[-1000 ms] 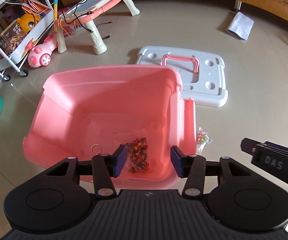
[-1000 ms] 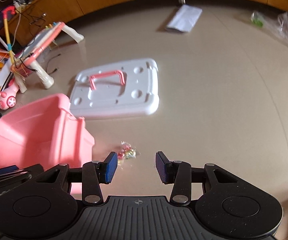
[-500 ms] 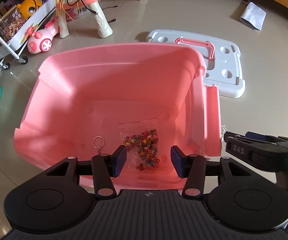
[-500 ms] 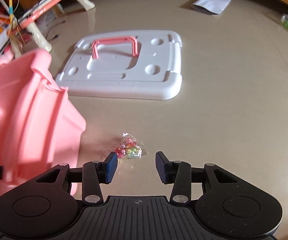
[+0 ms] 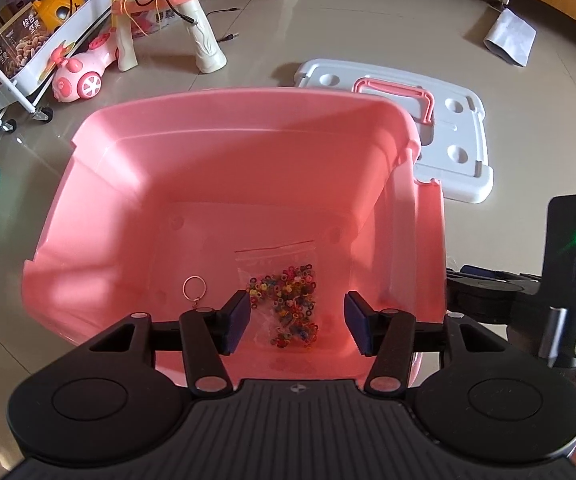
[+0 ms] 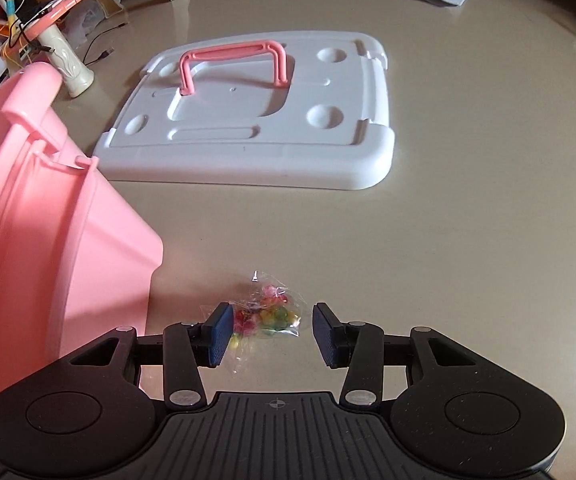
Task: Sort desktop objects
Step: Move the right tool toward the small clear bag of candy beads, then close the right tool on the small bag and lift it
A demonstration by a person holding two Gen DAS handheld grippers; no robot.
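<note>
The left tool (image 5: 295, 322), jaws opening and empty, hangs above the pink bin (image 5: 224, 152), where a bead bag (image 5: 284, 304) lies. Just right of the bin, a candy bag (image 6: 266, 316) lies on the floor between the right tool's (image 6: 273, 332) parted, untouching jaws.

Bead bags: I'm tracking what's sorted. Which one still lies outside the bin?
The small bag of pastel beads, on the floor beside the pink bin.

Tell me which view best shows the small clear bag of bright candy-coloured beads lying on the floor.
The right wrist view: the small clear bag of bright beads lies in plain sight on the floor, just ahead of the fingertips. In the left wrist view the pink plastic bin hides it.
</note>
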